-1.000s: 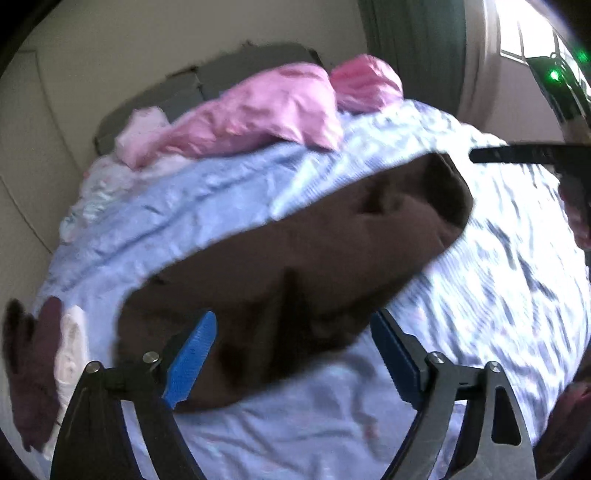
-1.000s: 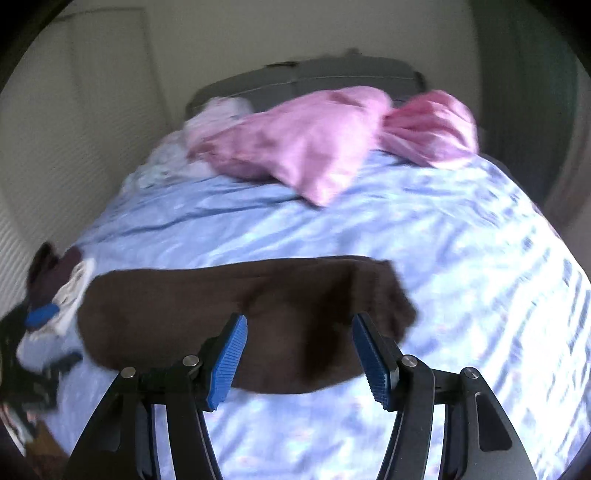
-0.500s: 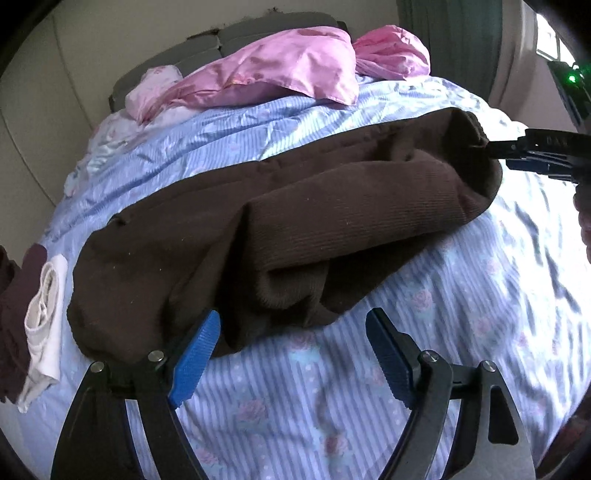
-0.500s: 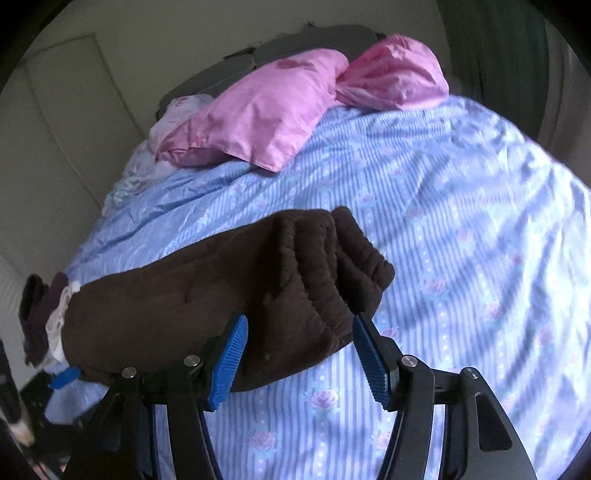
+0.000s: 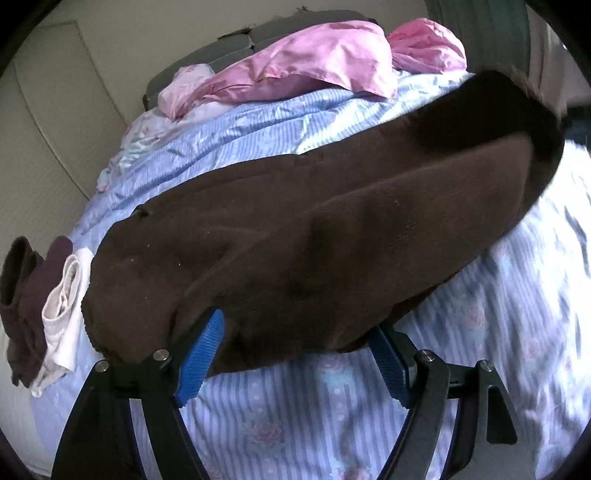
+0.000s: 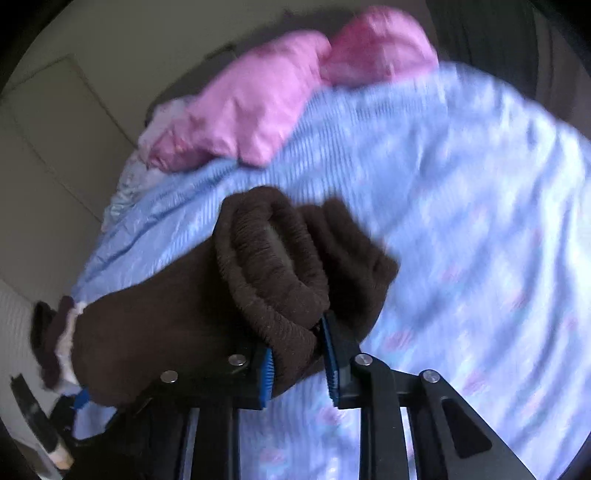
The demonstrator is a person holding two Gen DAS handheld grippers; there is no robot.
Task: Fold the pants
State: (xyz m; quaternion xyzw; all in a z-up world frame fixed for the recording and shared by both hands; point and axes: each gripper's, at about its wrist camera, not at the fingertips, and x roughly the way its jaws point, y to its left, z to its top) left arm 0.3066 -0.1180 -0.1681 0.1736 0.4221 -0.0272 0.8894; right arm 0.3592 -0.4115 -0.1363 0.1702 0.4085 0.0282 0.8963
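Since a second ago both grippers have dropped onto the pants [image 5: 314,236] lying across the bed's [image 5: 332,424] near edge, the right gripper [image 6: 297,363] closing on the waistband and the left gripper [image 5: 295,354], still wide, closing around the other end, so folding can begin.

From my feed I see a bed [image 5: 280,144] covered by a light blue striped sheet with small pink rose prints, rumpled in places. At its head lie 2 pink satin pillows [image 5: 317,62], one larger and one smaller, with a pale floral cushion [image 5: 184,79] beside them. Behind them stands a dark grey padded headboard [image 5: 258,31]. The wall [image 5: 66,96] is cream with faint panel lines. A dark green curtain [image 5: 476,33] hangs at the far right. Daylight falls on the sheet's right side. A small pile of maroon and white clothes [image 5: 48,306] lies on the bed's left edge.
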